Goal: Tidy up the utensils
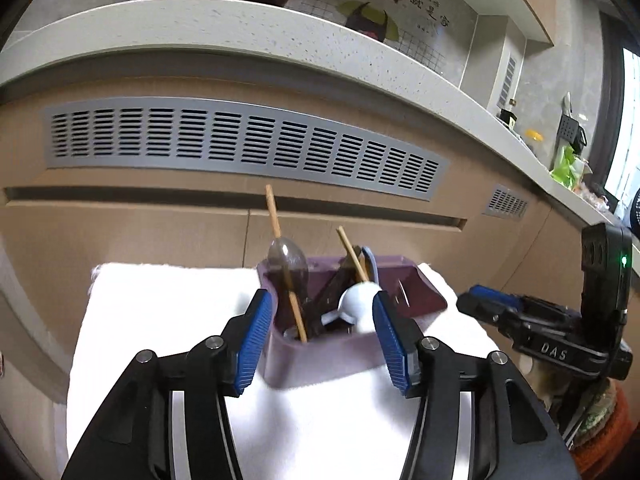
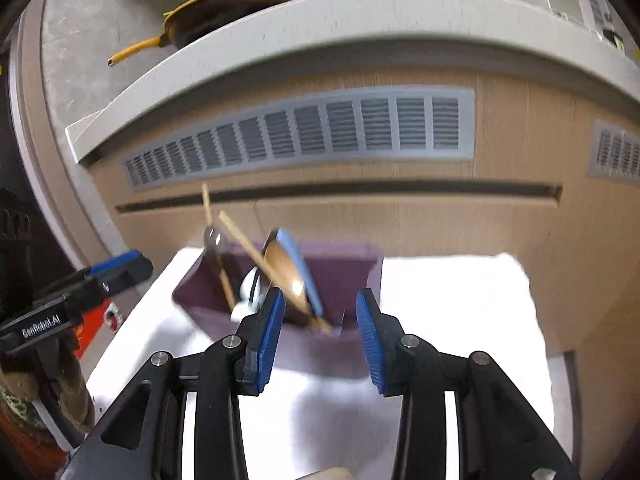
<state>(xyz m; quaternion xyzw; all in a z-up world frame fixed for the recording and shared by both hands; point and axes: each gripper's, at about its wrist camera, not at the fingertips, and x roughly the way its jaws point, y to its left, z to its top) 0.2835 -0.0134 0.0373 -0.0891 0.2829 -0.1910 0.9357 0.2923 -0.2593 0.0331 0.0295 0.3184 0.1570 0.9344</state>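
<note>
Tan cabinet front (image 1: 160, 216) carries a grey slotted vent panel (image 1: 240, 140) below a speckled pale countertop (image 1: 240, 28). Yellow-handled pan (image 2: 224, 12) sits on top. Tiled wall (image 1: 420, 40) bears a cartoon decal. Bright window (image 1: 624, 128) at right.

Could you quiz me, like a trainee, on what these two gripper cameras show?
1. True or false: the left gripper is clamped on a chopstick.
2. What colour is the holder that the utensils stand in?
A. purple
B. green
C. white
3. Fill in: the holder sits on a white ____.

Key: 1 false, its jaws stand open with nothing pressed between them. 2 A. 3 cloth.
</note>
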